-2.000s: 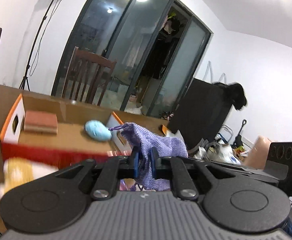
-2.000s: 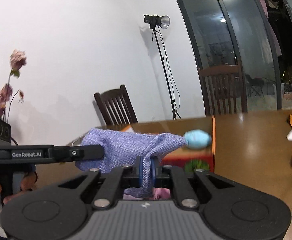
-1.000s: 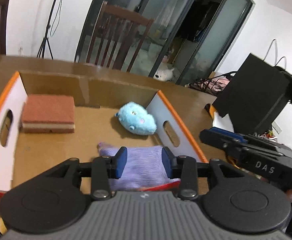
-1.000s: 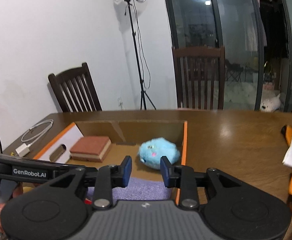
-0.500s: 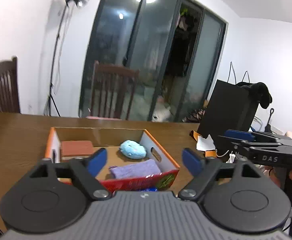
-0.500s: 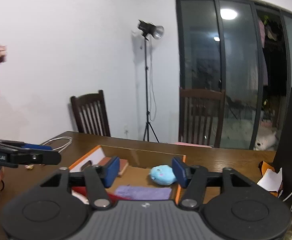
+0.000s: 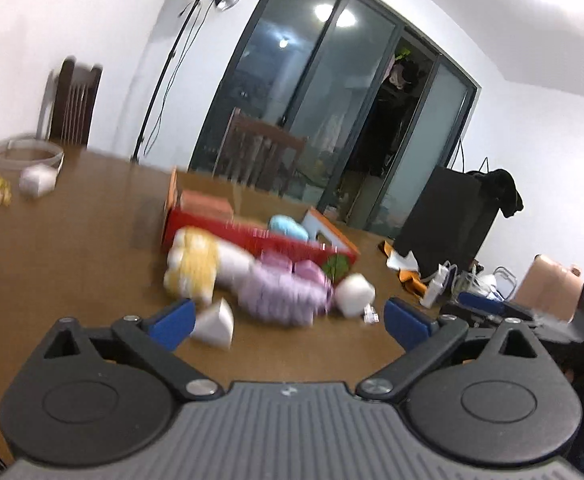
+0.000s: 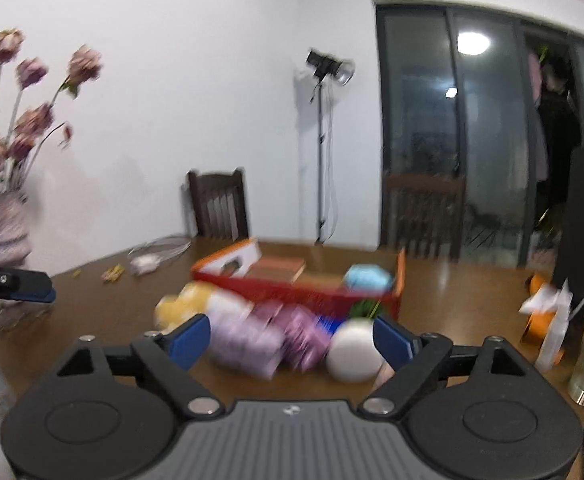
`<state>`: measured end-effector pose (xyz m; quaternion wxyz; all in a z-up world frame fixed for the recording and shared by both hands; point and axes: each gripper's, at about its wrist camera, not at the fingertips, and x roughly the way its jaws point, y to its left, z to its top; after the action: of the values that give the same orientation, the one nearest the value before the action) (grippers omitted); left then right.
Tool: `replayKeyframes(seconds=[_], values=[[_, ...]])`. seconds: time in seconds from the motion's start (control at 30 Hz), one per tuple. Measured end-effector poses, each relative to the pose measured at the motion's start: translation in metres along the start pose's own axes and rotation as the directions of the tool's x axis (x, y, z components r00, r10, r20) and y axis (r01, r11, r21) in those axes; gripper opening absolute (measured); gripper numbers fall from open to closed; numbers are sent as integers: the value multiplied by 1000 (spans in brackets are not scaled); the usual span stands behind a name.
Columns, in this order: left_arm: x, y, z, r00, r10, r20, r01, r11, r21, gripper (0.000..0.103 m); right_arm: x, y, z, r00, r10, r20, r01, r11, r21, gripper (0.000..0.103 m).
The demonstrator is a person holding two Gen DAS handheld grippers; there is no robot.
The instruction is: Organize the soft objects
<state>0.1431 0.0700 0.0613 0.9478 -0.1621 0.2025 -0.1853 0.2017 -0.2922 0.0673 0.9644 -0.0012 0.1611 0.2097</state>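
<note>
No legible text, labels, brands or numbers in either view. Small pale mark at centre of each hand-held gripper body, too small to read. Print on red box (image 7: pixel 275 242) front blurred, unreadable.

A doll (image 7: pixel 251 280) lies on the table (image 7: pixel 71 260) before the box (image 7: pixel 251 236), which holds a plush toy (image 7: pixel 287 227).

Purple pouch released into cardboard box (image 7: pixel 251 236); not discernible there now, blur. Left gripper (image 7: pixel 287 320) and right gripper (image 8: pixel 292 338): jaws just opened wide, nothing gripped. Both backed off from box. Doll (image 7: pixel 251 280) and white ball (image 8: pixel 352 354) now at lower centre of frame.
</note>
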Motion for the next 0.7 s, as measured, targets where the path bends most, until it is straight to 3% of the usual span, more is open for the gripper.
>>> replayKeyframes(seconds=[0.13,0.37,0.57,0.63,0.7], values=[[-4,6,-15,999,34,-18,-33,999,19,102,-6,3,-28,998,20,-57,-18,999,37,88],[27,15,-13,996,89,-30,-89,996,23,102,4,6,-25,997,27,-73,-24,999,48,84],[66,31,-4,984,173,-42,-173,985,9,102,52,13,-14,993,50,-108,-47,998,33,67],[78,37,0,984,171,-45,-172,985,-11,101,71,14,-11,990,59,-128,-57,998,21,59],[90,40,4,987,155,-49,-156,987,-25,95,89,14,-9,989,62,-136,-59,998,29,58]])
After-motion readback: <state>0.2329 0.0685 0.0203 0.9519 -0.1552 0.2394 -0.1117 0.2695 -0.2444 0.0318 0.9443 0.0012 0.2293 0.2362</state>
